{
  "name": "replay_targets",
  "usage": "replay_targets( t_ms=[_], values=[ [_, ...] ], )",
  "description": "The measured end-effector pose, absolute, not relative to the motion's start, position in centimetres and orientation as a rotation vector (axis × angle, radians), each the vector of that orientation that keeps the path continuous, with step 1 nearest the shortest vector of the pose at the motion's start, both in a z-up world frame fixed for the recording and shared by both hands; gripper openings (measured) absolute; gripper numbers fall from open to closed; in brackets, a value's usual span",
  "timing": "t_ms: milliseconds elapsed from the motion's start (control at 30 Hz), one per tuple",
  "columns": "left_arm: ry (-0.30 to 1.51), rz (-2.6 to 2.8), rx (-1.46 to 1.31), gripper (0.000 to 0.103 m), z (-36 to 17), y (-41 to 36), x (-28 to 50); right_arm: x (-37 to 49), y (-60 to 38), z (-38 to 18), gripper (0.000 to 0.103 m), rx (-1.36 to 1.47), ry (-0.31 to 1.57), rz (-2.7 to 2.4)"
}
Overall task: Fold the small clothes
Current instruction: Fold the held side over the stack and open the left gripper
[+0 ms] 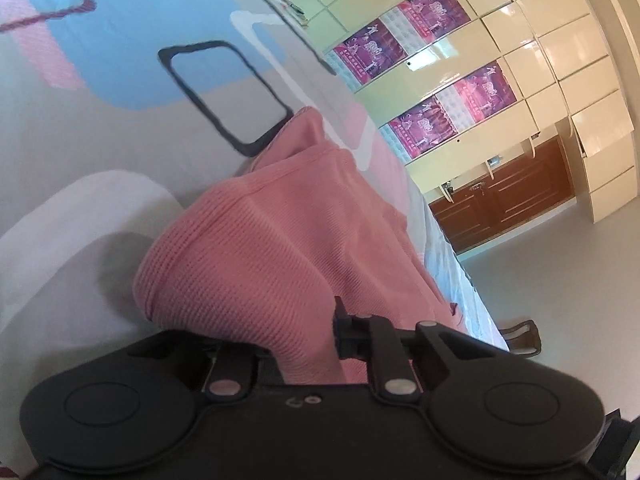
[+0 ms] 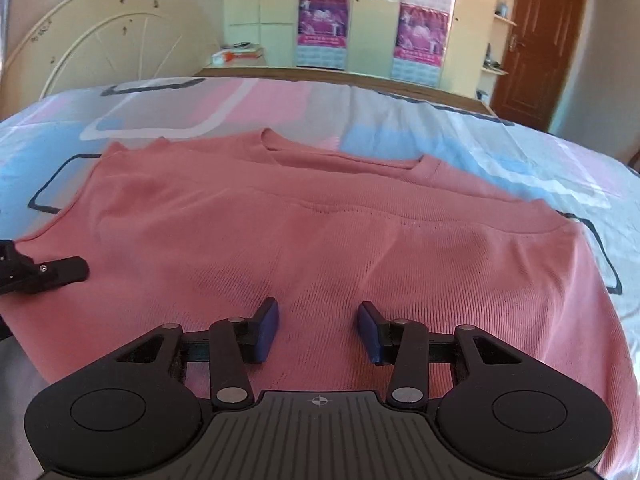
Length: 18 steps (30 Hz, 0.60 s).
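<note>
A pink ribbed shirt (image 2: pixel 320 232) lies flat on the bed, neckline at the far side. In the left wrist view a raised fold of the pink shirt (image 1: pixel 260 248) runs down between my left gripper's jaws. My left gripper (image 1: pixel 312 340) is shut on that fold, and the cloth hides one finger. The right wrist view shows the left gripper (image 2: pixel 44 272) at the shirt's left edge. My right gripper (image 2: pixel 318 330) hovers over the shirt's near hem. It is open, its blue pads (image 2: pixel 266 326) apart, with only flat cloth beneath them.
The bedsheet (image 2: pixel 500 160) has pink, blue and grey blocks with dark outlines. A cream headboard (image 2: pixel 120 32) stands at the back left. Wardrobes with purple posters (image 2: pixel 324 20) line the far wall, beside a brown door (image 2: pixel 536 40). The bed's edge drops to the floor (image 1: pixel 540 264).
</note>
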<state>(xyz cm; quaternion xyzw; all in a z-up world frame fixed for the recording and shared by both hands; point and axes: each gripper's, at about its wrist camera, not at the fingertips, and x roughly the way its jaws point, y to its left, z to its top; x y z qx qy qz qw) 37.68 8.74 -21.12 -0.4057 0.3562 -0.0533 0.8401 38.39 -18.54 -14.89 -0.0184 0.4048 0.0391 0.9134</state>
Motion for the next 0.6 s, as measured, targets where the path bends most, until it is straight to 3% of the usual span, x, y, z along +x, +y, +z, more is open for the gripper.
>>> replay_targets(
  t_ms=[333, 600],
  values=[
    [0.644, -0.194, -0.507, 0.012, -13.5, 3.1, 38.7, 38.5, -21.2, -13.6, 0.046, 0.133, 0.826, 0.133],
    [0.614, -0.455, -0.205, 0.012, -8.7, -12.4, 40.9, 35.9, -31.4, -9.9, 0.046, 0.296, 0.730, 0.100]
  ],
)
